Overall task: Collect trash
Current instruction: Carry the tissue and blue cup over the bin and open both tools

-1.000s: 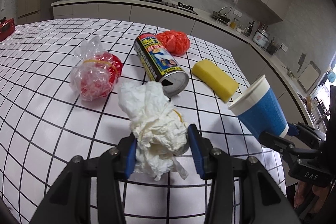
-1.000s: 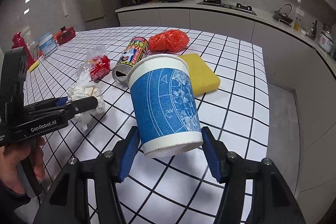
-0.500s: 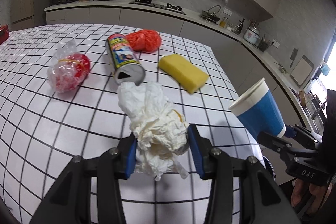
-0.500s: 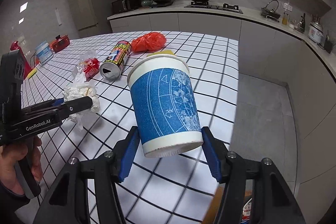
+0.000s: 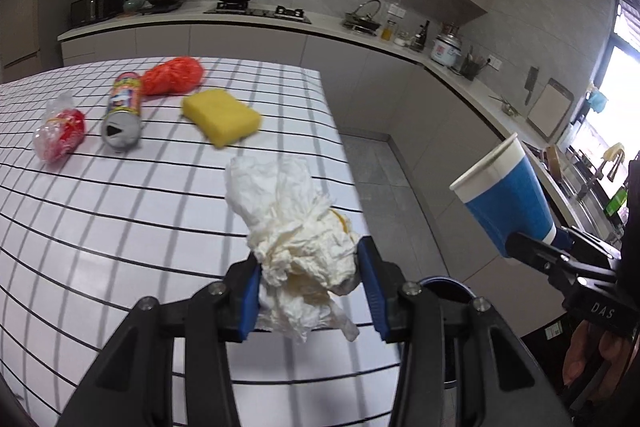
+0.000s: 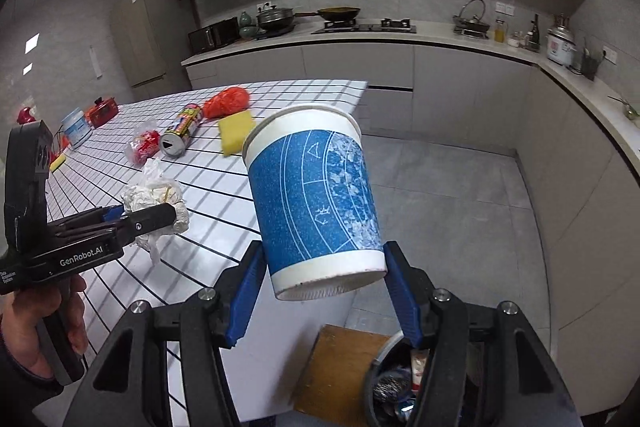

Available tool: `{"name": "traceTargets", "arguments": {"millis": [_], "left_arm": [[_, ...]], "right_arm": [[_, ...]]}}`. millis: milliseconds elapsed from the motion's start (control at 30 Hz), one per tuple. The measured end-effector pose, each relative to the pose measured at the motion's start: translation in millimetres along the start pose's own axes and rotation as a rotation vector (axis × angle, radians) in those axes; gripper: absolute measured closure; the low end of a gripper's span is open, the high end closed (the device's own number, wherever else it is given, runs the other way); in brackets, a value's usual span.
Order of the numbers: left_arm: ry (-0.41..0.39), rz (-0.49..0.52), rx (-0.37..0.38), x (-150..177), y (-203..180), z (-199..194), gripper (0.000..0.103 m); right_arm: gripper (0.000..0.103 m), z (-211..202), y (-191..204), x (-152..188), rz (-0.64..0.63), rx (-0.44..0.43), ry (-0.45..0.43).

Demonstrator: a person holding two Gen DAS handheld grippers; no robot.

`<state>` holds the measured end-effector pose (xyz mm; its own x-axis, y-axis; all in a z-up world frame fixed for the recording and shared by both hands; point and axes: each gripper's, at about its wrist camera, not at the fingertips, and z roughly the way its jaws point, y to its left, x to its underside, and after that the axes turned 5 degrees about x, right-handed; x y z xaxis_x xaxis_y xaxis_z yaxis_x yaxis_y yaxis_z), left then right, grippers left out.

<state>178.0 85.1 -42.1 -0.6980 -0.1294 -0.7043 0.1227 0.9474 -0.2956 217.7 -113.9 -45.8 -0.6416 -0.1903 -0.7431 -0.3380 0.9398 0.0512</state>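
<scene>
Left wrist view had our left gripper (image 5: 310, 293) clamped on the tissue wad (image 5: 298, 247), blue pads pressed into both sides of it, held up over the near corner of the table (image 5: 120, 227). Off at about 3 o'clock in that view the cup (image 5: 506, 199) was pinched at its base by our right gripper (image 5: 532, 243), out past the table edge over the floor.

Right wrist view backed that up: the right gripper (image 6: 326, 291) had its pads squeezing the bottom of the cup (image 6: 312, 195), which tilted with the rim pointing away from us. The left gripper (image 6: 152, 217) with the tissue wad (image 6: 154, 199) sat at 9 o'clock, with our hand (image 6: 44, 315) on its handle. Down at 5 o'clock, tucked behind the right finger, we could see the bin (image 6: 390, 387) on the floor with some junk already in it.

So progress-wise we'd say roughly partway: two bits of trash were up and in hand, close to the bin but not dropped yet. Left on the table at about 10 to 11 o'clock in the left view were the can (image 5: 122, 111) lying on its side, the clear bag (image 5: 60, 133), the red bag (image 5: 172, 75) and the sponge (image 5: 220, 117). Whether the sponge counts as trash, we couldn't tell. Our guess was both loads needed dumping, then at least another trip or two for the rest.
</scene>
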Motion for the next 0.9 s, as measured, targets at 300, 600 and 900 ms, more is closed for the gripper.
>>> {"name": "traceTargets", "arguments": {"millis": [300,600,900], "left_arm": [[0.013,0.041,0.058,13.4,-65.0,14.9,0.058],[0.060,0.084,0.129,32.7,-124.5,43.4,0.058],[0.128,0.123,0.156,66.9,-176.2,77.1,0.058]], "right_arm": [[0.042,-40.0,-65.3,29.2,0.040,0.073,-0.003],[0.042,-53.2,-118.5,70.0,0.082,0.126,0.033],[0.042,-41.0,-167.2,130.5,0.135,0.133,0.101]]}}
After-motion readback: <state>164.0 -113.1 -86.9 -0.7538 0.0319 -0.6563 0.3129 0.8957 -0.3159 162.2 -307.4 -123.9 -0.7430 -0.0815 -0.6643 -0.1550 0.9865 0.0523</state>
